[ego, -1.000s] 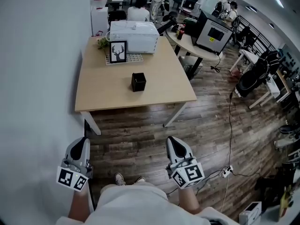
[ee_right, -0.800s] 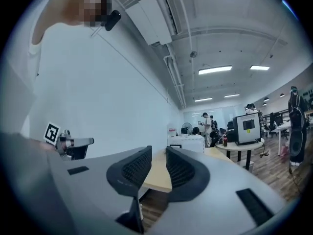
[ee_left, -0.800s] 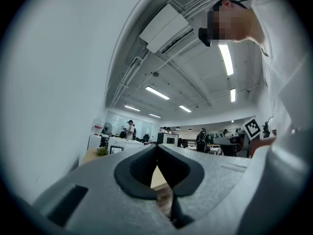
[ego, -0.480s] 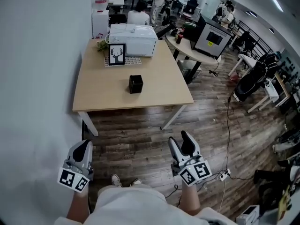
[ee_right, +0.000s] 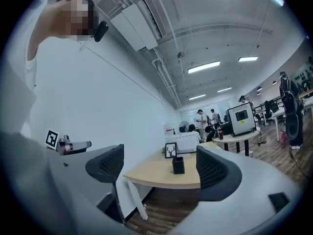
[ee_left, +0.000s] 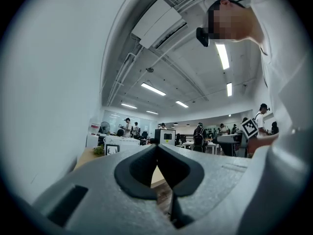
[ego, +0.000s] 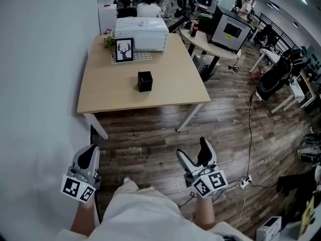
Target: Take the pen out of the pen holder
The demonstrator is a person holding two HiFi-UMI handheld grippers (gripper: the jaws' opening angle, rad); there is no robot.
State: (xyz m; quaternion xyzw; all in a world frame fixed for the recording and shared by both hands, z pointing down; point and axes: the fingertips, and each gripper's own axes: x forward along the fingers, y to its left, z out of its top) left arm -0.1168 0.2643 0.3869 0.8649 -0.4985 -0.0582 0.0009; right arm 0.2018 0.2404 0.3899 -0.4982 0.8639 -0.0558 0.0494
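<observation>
Since the earlier frame the right gripper [ego: 194,154] has gone from pinched together to spread wide and has drifted a little toward the right in the head view. Its jaws are opening, and its own view shows only air between the pads. The left gripper [ego: 89,157] has its jaws pressed together, with nothing in them. Both are held low in front of the person's body over the wooden floor [ego: 150,134], side by side and well apart, pointing about level toward the desk [ego: 115,92], forearms just showing at the bottom edge. The pen holder [ego: 145,81], a small black box, stands near the middle of the desk, well away from both grippers; whether a pen stands in it is too small to tell. Toward the far left corner stand a frame [ego: 124,50] with a deer print and, behind it, a white printer [ego: 141,33]. The right gripper view frames the pen holder between its open jaws, whereas in the left gripper view the closed jaws hide it, leaving only the desk's edge and the frame.
</observation>
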